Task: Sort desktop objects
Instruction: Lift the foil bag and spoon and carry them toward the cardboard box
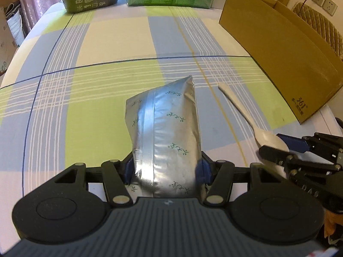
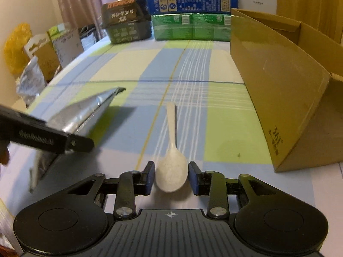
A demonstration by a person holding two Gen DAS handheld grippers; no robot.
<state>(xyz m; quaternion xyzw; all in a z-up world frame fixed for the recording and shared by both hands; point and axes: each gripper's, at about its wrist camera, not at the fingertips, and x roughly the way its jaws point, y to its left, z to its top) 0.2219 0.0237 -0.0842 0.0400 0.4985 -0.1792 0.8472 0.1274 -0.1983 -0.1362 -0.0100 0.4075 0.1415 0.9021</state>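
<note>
A silver foil pouch (image 1: 169, 128) with small green print stands tilted between the blue pads of my left gripper (image 1: 166, 171), which is shut on its lower part. From the right wrist view the pouch (image 2: 85, 111) hangs off the cloth, with its far end raised. A white plastic spoon (image 2: 171, 126) lies flat on the checked tablecloth, handle pointing away. My right gripper (image 2: 171, 177) is shut on its bowl, a blue pad against each side. In the left wrist view the spoon (image 1: 242, 107) and right gripper (image 1: 276, 147) sit to the pouch's right.
An open brown cardboard box (image 2: 278, 90) lies tilted at the right, close to the spoon. Green packs (image 2: 190, 27), a blue box and dark noodle tubs (image 2: 126, 23) line the far edge. Bags and cartons (image 2: 42, 53) stand beyond the left edge of the table (image 1: 107, 42).
</note>
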